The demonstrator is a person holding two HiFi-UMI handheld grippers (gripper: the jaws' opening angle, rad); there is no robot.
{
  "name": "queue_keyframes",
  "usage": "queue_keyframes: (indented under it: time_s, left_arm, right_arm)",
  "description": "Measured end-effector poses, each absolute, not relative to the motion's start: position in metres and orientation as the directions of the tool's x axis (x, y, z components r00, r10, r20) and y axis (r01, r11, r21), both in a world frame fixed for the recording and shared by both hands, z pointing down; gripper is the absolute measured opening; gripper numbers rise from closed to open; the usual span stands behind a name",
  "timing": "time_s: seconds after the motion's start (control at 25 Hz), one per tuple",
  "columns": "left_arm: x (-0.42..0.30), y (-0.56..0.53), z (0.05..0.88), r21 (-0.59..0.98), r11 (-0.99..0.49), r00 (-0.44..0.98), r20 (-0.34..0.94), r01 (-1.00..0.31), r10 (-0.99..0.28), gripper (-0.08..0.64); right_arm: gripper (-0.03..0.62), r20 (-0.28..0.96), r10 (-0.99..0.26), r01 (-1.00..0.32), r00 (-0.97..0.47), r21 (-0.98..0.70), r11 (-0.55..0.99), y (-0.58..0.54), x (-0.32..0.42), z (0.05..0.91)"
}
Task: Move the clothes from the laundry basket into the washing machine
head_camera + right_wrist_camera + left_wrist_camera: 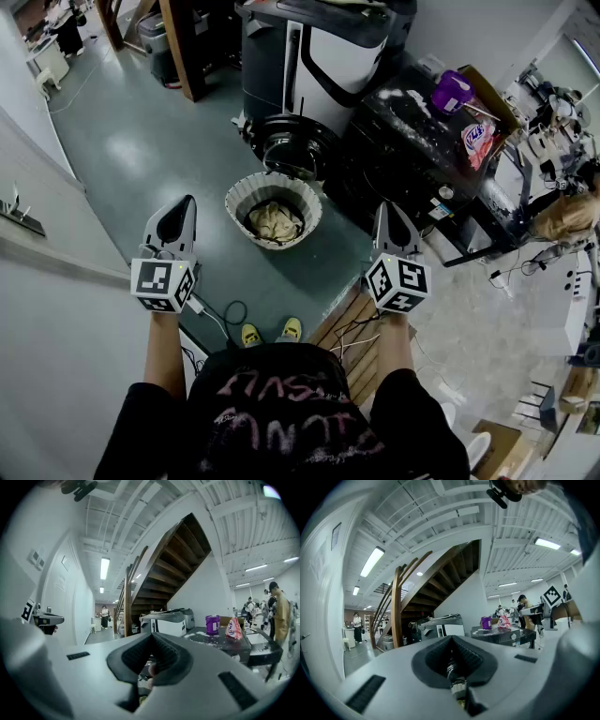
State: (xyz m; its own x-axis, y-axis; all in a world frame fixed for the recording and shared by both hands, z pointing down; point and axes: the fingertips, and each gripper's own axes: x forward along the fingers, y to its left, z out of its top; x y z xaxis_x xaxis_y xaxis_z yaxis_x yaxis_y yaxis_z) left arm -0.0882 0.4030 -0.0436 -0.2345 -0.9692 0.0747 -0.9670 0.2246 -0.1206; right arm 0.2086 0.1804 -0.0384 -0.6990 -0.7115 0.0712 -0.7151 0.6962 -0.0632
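Both idle. Left tongs (pixel 185 208) and right tongs (pixel 382 212) are closed tight on nothing, held level either side of the laundry basket (pixel 236 199) at frame centre, probably lining up a first grab. The beige clothes (pixel 274 222) are in the basket. The washing machine (pixel 328 66) is just above, and its round door (pixel 289 145) looks open.

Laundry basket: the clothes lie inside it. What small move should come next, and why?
Probably lower the right gripper toward the beige clothes in the laundry basket, opening its jaws: both it and the left gripper are shut, empty, level, beside the basket.
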Motion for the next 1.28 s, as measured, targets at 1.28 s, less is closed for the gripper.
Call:
queue_keyframes:
  time_s: [1.28]
  left_arm:
    - [-0.074, 0.403, -0.049, -0.067, 0.252, -0.255, 0.054, -0.965, -0.965, 0.103]
  right_arm:
    - [0.128, 0.057, -0.67, -0.672, -0.741, -0.082, 0.736, 0.198, 0.206, -0.038]
